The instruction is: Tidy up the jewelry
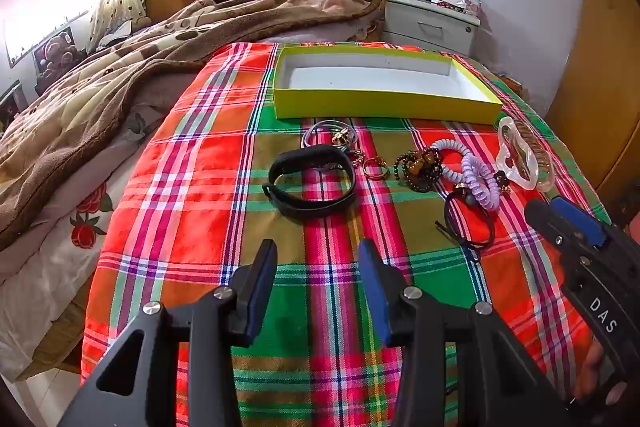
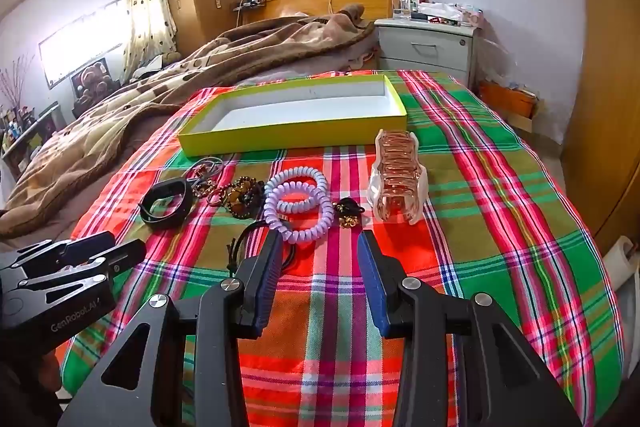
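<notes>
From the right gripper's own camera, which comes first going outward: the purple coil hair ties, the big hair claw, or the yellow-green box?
1. Purple coil hair ties, just ahead, slightly left.
2. Hair claw, ahead, right.
3. Yellow-green box, farthest back.

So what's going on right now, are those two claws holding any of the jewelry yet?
Left gripper open, empty. Right gripper open, empty, nearest the lilac coil bands. Yellow box empty, all jewelry on the plaid cloth. Nothing blocking the box.

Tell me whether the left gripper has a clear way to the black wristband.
Probably yes. The left gripper is open and empty, and the black wristband lies straight ahead of its fingers with only bare plaid cloth between. The right gripper is off to the side.
</notes>
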`<state>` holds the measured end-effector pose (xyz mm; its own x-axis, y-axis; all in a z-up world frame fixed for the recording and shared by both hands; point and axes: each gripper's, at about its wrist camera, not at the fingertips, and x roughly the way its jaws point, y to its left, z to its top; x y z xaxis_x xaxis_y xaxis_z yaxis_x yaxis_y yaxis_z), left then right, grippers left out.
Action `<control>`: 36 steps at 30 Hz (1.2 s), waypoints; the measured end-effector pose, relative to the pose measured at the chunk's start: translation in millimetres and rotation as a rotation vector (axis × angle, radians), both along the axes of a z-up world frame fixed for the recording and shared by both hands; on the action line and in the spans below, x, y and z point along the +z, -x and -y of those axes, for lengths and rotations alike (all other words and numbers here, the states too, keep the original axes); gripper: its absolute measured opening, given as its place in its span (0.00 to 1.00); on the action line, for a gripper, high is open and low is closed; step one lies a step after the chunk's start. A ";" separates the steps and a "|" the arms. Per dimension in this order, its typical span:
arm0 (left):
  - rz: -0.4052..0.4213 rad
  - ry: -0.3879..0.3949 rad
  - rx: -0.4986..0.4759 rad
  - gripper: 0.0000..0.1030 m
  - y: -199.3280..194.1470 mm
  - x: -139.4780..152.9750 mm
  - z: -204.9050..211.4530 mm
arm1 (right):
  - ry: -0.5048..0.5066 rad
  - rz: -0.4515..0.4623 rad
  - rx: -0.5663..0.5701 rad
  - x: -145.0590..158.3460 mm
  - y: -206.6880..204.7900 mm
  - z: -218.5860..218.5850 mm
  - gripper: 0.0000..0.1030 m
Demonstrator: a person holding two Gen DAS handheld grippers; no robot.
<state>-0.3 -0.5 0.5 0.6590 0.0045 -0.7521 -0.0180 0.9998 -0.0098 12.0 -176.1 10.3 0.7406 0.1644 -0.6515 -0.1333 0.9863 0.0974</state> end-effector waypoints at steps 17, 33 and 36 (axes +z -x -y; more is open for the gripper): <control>-0.002 0.004 0.006 0.43 2.7 1.0 -3.9 | 0.016 0.020 0.000 2.6 5.5 -4.5 0.39; -0.007 -0.010 0.007 0.43 6.5 1.6 -3.4 | 0.010 0.022 -0.002 4.6 7.4 -2.9 0.39; -0.004 -0.014 0.007 0.43 7.2 2.1 -2.9 | 0.010 0.022 -0.002 4.5 7.6 -3.2 0.39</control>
